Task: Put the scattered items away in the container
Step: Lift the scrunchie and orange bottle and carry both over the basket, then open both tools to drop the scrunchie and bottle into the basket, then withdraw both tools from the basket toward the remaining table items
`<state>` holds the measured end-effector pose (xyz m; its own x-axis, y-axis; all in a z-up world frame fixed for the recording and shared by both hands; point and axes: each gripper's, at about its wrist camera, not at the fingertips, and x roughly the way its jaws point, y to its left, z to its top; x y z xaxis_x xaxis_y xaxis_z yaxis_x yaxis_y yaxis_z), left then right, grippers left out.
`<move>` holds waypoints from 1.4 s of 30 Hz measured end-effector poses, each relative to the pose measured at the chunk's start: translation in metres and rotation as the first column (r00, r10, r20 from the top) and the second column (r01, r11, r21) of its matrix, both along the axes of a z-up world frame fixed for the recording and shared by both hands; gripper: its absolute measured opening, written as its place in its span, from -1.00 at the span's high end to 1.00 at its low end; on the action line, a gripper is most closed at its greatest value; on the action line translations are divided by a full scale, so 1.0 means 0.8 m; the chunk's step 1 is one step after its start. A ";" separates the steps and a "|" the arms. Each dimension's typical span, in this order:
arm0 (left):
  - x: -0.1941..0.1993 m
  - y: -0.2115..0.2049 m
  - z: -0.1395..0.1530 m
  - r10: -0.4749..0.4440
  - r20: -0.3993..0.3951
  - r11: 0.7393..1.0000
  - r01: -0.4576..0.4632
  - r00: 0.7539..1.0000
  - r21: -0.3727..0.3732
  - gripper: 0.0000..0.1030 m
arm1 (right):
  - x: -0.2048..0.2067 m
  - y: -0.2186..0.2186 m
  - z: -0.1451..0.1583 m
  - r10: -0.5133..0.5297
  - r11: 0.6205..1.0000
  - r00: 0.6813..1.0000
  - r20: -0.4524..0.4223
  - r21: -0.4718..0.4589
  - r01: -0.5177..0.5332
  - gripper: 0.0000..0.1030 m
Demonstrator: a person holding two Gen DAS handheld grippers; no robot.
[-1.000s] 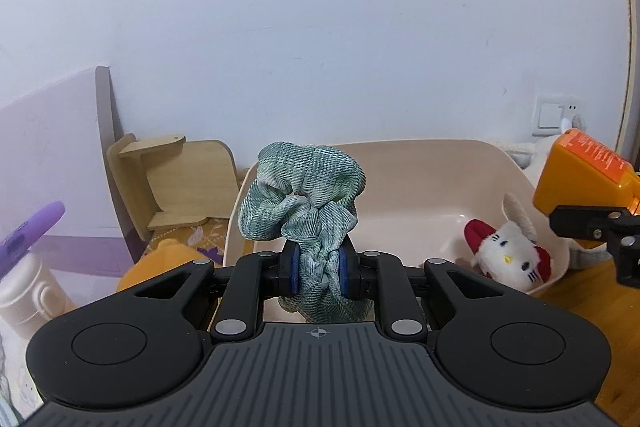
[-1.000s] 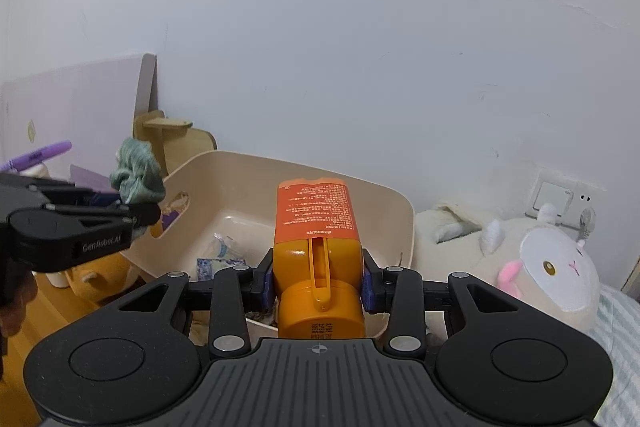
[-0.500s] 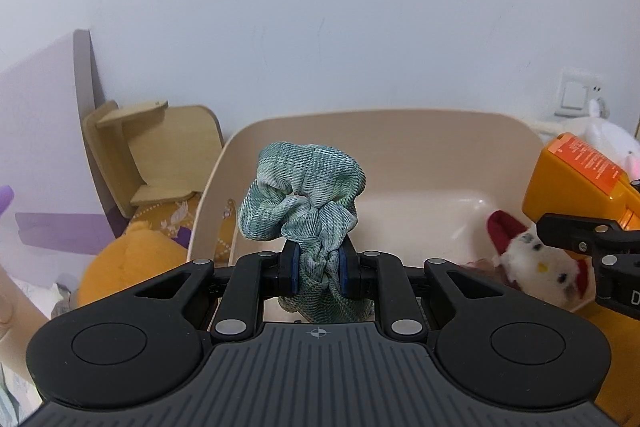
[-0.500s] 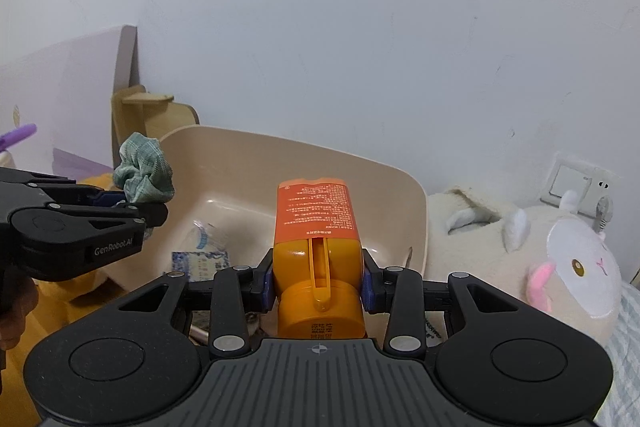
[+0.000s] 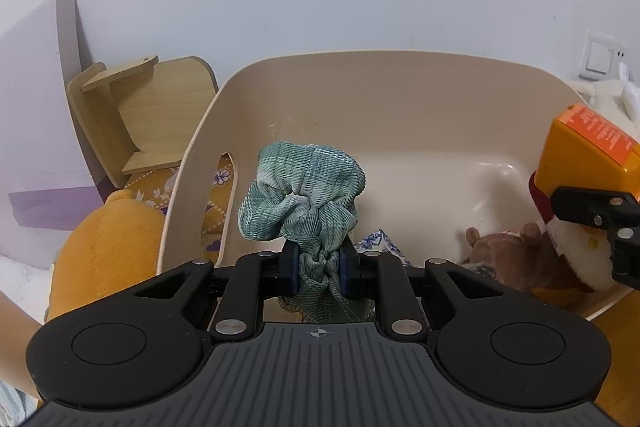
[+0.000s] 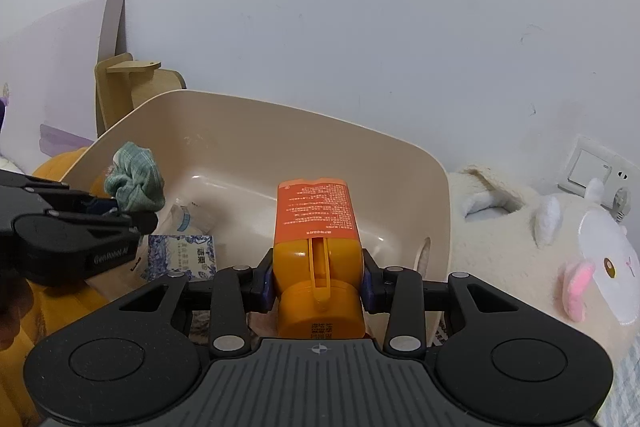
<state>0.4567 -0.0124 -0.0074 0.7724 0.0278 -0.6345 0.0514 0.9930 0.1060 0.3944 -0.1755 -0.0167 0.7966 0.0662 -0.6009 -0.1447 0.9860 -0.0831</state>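
1. The carrying-in step is in hand: a green scrunchie (image 5: 302, 195) is pinched by the left hand-held gripper (image 5: 318, 269), an orange bottle (image 6: 316, 227) clamped by the right hand-held gripper (image 6: 318, 287).
2. The beige container (image 5: 384, 67) lies just ahead of and below both.
3. Next, each item should be lowered past the rim and released onto bare floor, clear of the toys inside.

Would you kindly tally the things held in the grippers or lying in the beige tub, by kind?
Hair accessories: 1, the green plaid fabric scrunchie in the left gripper.
Bottles: 1, the orange plastic bottle in the right gripper.
Soft toys: 2, a brown plush and a white plush.
Tissue packs: 1, the blue-and-white packet.
Total: 5, counting what shows in the beige plastic tub.
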 end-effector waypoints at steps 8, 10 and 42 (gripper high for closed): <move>-0.004 -0.008 -0.007 -0.023 -0.014 1.000 0.023 1.000 0.014 0.46 | 0.004 0.010 -0.003 0.011 0.999 1.000 -0.004 -0.032 -0.011 0.30; -0.007 -0.008 -0.005 -0.020 -0.001 1.000 0.020 1.000 0.019 0.35 | 0.004 0.010 -0.004 0.014 0.999 1.000 -0.010 -0.029 -0.014 0.10; -0.079 -0.002 0.044 -0.033 0.116 0.999 0.032 0.993 0.013 -0.49 | -0.069 -0.003 0.047 -0.033 0.998 0.993 0.117 0.049 0.027 -0.57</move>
